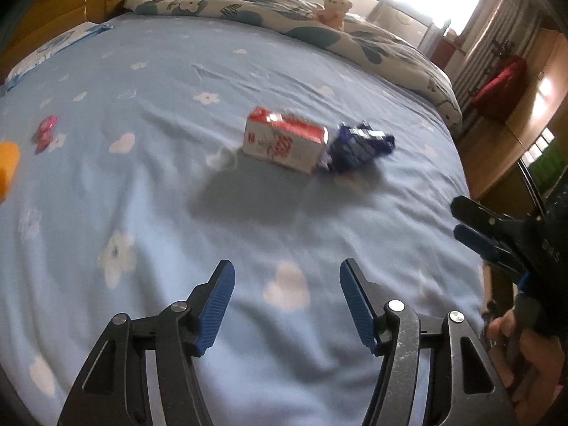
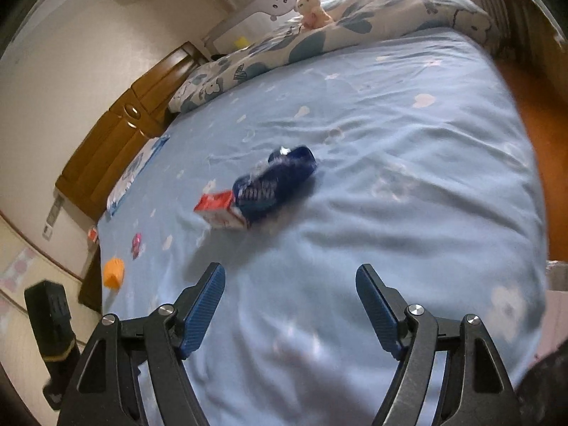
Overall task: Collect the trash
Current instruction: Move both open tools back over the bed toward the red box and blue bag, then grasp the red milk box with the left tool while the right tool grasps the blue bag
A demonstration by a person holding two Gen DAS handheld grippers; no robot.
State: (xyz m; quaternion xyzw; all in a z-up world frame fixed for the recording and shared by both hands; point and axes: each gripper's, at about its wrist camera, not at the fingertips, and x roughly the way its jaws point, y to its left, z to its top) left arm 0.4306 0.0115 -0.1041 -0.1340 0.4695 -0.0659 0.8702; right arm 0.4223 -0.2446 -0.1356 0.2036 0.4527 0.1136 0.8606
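A red and white carton (image 1: 284,140) lies on its side in the middle of the blue bed sheet (image 1: 177,213), with a crumpled dark blue wrapper (image 1: 360,145) touching its right end. Both show in the right wrist view, carton (image 2: 220,211) and wrapper (image 2: 275,183). A small pink wrapper (image 1: 44,133) and an orange piece (image 1: 7,167) lie at the left; they also show in the right wrist view, pink wrapper (image 2: 136,243), orange piece (image 2: 114,272). My left gripper (image 1: 287,278) is open and empty, short of the carton. My right gripper (image 2: 290,282) is open and empty above the sheet.
A patterned quilt (image 1: 284,17) with a plush bear (image 1: 333,10) lies along the far side. A wooden headboard (image 2: 124,135) is at the left. The right gripper (image 1: 472,227) shows at the bed's right edge. Wooden floor (image 2: 546,124) lies beyond the bed.
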